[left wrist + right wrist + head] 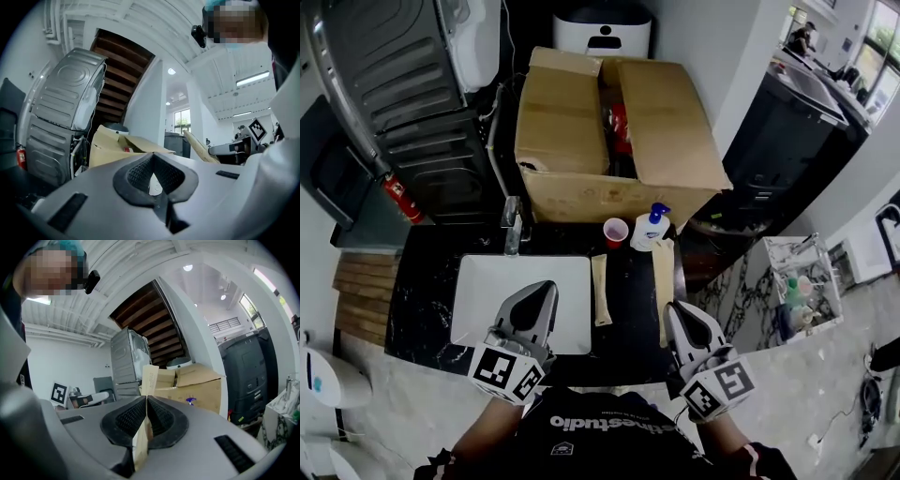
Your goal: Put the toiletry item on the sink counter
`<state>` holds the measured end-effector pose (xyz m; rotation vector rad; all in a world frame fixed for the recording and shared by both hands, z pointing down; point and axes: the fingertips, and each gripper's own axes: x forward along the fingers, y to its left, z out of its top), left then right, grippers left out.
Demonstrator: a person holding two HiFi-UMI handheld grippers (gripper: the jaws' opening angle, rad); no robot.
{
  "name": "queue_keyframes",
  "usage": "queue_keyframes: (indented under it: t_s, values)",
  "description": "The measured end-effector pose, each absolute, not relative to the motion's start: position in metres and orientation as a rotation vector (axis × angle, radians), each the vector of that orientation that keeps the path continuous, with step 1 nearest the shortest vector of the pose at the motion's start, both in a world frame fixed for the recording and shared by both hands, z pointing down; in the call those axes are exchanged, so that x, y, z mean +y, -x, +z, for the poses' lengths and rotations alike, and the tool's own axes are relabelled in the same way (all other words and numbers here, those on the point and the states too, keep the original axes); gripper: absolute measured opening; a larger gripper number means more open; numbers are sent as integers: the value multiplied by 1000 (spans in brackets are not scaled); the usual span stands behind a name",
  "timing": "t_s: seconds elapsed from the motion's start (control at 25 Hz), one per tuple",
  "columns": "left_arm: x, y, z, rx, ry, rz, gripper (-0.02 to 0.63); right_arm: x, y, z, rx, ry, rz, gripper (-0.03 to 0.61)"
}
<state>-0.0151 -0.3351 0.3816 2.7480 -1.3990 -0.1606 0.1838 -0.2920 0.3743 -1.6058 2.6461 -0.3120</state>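
1. A long, flat, tan packet (663, 281) is held at its near end by the right gripper (678, 307), above the right part of the black counter (431, 300), between the white sink (487, 281) and the counter's right edge.
2. The packet's long axis is seen from the head view to run away from the person, its far end pointing toward the pump bottle (650, 228) and pink cup (616, 231) at the counter's back edge. Whether it rests on the counter cannot be told.
3. A second packet (600, 291), of the same look, lies flat just beside the sink's right rim, roughly parallel to the first.
4. Only in the right gripper view is the grip shown: the packet (149, 376) is clamped edge-on between the ribbed pads (131, 418) and rises past the tips, in front of the cardboard box (201, 390).
5. The left gripper (546, 286) is held over the sink. Its jaws are seen closed together with nothing gripped in the left gripper view (153, 157), where the packet (200, 147) also appears, slanting upward.
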Motion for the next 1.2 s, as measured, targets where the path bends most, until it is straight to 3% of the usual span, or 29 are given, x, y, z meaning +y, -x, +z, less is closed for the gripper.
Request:
queue_keyframes:
  t_s: [0.84, 1.2]
  values:
    - [-327, 5, 367, -1337, -2790, -214, 14, -291, -185, 374, 2619, 1627, -332, 43]
    - [-324, 21, 374, -1351, -2763, -229, 14, -325, -189, 438, 2570, 1690, -670, 43]
